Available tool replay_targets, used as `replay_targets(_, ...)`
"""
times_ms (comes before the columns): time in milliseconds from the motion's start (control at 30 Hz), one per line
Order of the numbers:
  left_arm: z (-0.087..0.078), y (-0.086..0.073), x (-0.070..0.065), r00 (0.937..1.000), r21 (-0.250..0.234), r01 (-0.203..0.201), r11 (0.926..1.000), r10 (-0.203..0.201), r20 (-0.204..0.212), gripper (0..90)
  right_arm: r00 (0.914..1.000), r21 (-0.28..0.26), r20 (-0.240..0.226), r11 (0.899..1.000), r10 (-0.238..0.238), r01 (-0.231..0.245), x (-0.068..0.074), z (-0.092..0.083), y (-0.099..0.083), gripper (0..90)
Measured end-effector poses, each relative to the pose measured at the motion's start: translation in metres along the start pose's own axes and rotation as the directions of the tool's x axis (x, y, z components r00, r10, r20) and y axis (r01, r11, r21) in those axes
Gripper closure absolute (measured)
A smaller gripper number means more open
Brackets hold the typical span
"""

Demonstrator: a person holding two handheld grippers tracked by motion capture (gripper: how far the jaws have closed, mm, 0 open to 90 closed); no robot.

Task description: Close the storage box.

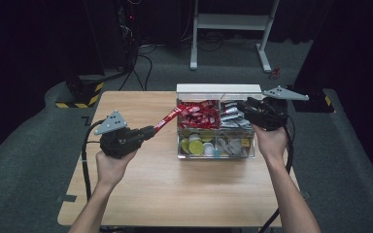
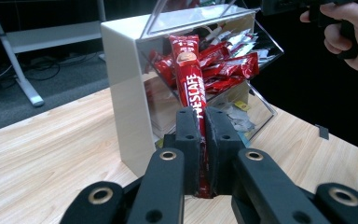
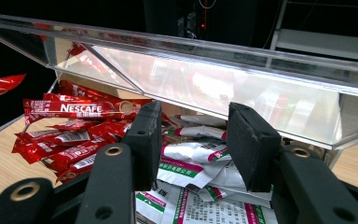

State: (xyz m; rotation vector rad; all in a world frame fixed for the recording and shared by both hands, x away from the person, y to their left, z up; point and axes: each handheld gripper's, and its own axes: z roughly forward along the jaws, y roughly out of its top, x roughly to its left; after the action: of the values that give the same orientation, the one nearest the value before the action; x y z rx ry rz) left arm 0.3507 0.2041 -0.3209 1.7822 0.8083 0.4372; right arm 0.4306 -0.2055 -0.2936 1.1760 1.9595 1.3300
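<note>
My left gripper (image 2: 200, 140) clamped the red coffee stick (image 2: 189, 74) near its tail. I judged a straight, level pull best, clear of the acrylic organiser (image 1: 216, 156). My right gripper (image 3: 193, 140) hung half-open, empty, under the lid (image 3: 223, 56).

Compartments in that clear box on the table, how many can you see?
4 in the clear box: back left with red coffee sticks, back right with white packets, front left with round capsules, front right with mixed small items.

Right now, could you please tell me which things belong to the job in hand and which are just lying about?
In the job:
- red coffee stick, clamped in the left tongs
- clear box
- right tongs, open at its lid

Lying about:
- white sachets
- round pods
- white stand
</note>
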Motion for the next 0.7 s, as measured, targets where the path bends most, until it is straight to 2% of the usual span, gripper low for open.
replay_targets(333, -0.007, -0.008, 0.007, 0.9995, -0.011, 0.031, 0.9994, -0.031, -0.003, 84.9, 0.9999, 0.006, 0.007, 1.0, -0.008, 0.008, 0.001, 0.0, 0.0, 55.2)
replay_targets(700, -0.016, -0.017, 0.015, 0.9978, -0.021, 0.06, 0.998, -0.06, -0.029, 84.9, 1.0, -0.002, 0.003, 1.0, 0.001, -0.001, 0.001, 0.0, 0.0, 55.3)
